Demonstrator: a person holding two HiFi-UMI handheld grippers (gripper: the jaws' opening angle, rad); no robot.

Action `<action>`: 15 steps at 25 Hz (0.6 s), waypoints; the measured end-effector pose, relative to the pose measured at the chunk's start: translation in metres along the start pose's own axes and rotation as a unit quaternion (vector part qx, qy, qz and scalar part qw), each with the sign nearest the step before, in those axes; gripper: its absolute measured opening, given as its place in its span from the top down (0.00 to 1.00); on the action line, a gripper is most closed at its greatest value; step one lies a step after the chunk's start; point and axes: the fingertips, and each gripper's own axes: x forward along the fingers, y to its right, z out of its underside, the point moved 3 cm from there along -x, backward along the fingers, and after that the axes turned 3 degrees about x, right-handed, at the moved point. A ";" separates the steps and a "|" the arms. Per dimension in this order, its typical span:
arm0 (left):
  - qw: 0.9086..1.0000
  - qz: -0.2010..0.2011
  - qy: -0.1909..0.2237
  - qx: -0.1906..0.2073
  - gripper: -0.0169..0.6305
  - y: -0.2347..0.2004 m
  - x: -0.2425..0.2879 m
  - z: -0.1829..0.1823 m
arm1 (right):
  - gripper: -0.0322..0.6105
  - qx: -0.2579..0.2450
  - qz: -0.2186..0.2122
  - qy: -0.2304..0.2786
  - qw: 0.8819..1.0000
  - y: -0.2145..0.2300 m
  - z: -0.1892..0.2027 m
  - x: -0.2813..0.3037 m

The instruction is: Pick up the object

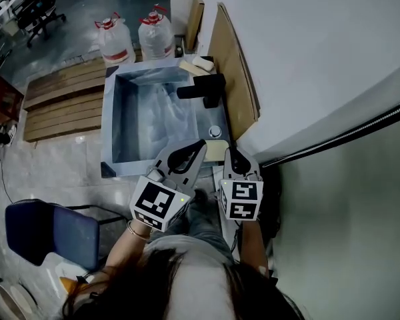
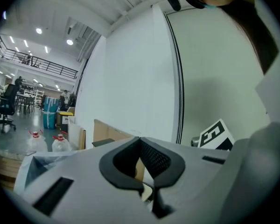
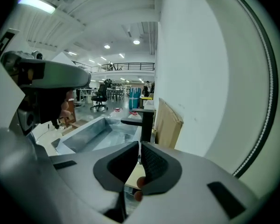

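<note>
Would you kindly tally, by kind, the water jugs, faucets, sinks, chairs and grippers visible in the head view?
Water jugs: 2
Faucet: 1
Sink: 1
Chair: 1
Grippers, left gripper and right gripper: 2
Total: 7

Cool, even indoor light — strong fisheye in both gripper views.
Head view: flat and fairly bright, white wall (image 1: 307,39) brightest at top right, soft shade inside the sink (image 1: 123,122), hair (image 1: 113,292) at the bottom edge blurred. Left gripper view: round ceiling lights (image 2: 38,31) glare at far left, black vignette in the corners, the wall's dark seam (image 2: 181,101) bows; the left gripper (image 2: 140,141), close to the lens, is soft grey. Right gripper view: a strip light (image 3: 37,4) flares top left — the right gripper (image 3: 139,146) is blurred, the hall (image 3: 112,94) behind reads sharp.
</note>
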 end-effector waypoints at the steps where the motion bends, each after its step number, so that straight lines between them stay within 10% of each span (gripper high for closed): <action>1: 1.000 -0.001 -0.002 0.001 0.96 -0.002 0.004 0.001 | 0.90 -0.001 -0.001 -0.006 1.000 0.002 0.003 0.005; 15: 0.999 -0.009 -0.032 -0.007 0.96 -0.013 0.036 0.023 | 0.89 0.011 0.009 -0.076 0.997 0.019 0.051 0.052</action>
